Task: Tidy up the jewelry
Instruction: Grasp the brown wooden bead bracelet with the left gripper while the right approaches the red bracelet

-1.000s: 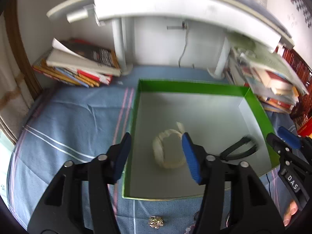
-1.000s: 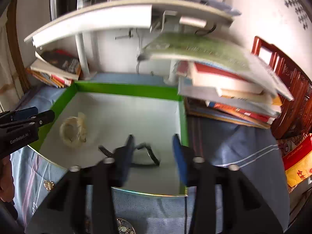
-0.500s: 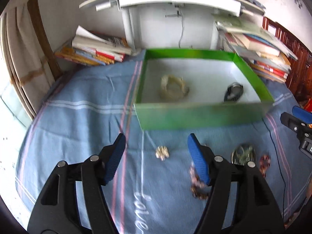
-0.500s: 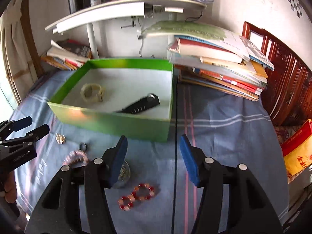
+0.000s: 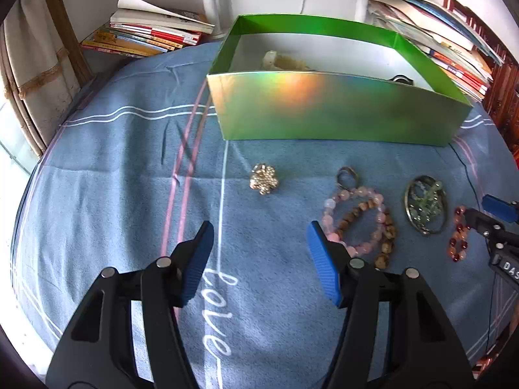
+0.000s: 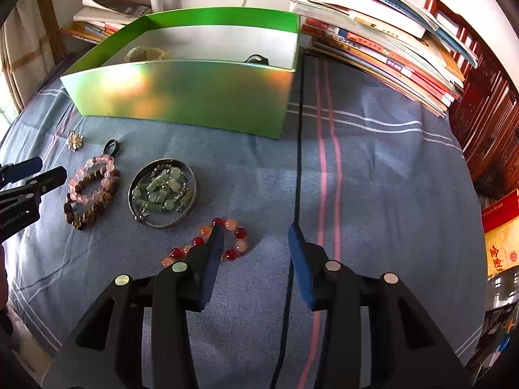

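A green box [image 5: 340,110] [image 6: 181,94] stands on the blue cloth; inside are a pale bangle [image 5: 285,61] and a black item [image 5: 402,79]. In front lie a gold flower brooch [image 5: 263,179], a small ring [image 5: 347,173], pink and brown bead bracelets [image 5: 360,223] [image 6: 90,191], a metal bangle around green beads [image 5: 425,206] [image 6: 162,191] and a red bead bracelet [image 5: 457,236] [image 6: 227,240]. My left gripper [image 5: 259,236] is open and empty, just below the brooch. My right gripper [image 6: 256,236] is open and empty, its left finger over the red bracelet.
Stacks of books lie at the back left [image 5: 146,35] and at the right [image 6: 389,39]. A black cable [image 6: 296,168] runs across the cloth beside the box. A dark wooden chair [image 6: 486,103] stands at the far right.
Both grippers have pulled back from over the box and come down low over the cloth. The loose jewelry in front of the box is now close in view.
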Motion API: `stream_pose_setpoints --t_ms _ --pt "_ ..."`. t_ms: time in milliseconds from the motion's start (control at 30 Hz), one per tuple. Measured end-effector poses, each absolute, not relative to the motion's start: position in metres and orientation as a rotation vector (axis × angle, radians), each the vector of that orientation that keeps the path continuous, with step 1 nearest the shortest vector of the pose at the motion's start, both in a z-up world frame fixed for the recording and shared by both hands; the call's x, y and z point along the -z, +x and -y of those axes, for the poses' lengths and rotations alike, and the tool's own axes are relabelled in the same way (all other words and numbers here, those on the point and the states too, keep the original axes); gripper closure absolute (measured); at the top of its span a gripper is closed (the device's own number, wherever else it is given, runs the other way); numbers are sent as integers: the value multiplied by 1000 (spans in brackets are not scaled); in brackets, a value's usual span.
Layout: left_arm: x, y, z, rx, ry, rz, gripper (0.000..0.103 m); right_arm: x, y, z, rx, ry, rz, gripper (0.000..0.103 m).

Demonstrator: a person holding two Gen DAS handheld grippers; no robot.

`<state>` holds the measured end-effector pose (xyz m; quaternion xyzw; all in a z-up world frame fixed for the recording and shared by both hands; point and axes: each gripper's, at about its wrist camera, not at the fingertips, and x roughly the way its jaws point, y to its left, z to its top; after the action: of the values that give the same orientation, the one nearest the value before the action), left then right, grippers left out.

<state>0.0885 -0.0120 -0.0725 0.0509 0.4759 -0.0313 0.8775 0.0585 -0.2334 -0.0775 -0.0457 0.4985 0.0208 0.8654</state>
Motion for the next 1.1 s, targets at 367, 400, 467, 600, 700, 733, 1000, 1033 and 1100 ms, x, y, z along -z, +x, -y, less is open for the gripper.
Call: stream_pose_setpoints --t_ms 367,400,467,600,700,733,1000,1033,1100 --pt "79 70 40 134 170 -997 39 84 60 227 -74 -97 -1049 61" --pt "79 70 41 133 174 -996 38 84 60 227 -73 -98 -1049 61" --pt "80 70 43 135 177 -995 38 83 60 226 -70 -103 -1048 61" --pt "84 70 43 137 178 -1005 37 83 60 224 -76 -102 -1042 62" --pt "84 69 41 148 169 -998 47 83 60 220 -116 -81 -1039 84" --pt "83 69 41 147 172 -994 55 83 59 218 -113 -89 -1034 88" --pt "81 69 36 95 179 -987 92 81 61 218 -107 -82 -1011 94" --pt "80 70 31 81 172 -983 92 81 61 217 -104 -81 -1008 94" --pt "76 71 23 60 151 -972 92 79 62 217 -96 -77 -1005 94"
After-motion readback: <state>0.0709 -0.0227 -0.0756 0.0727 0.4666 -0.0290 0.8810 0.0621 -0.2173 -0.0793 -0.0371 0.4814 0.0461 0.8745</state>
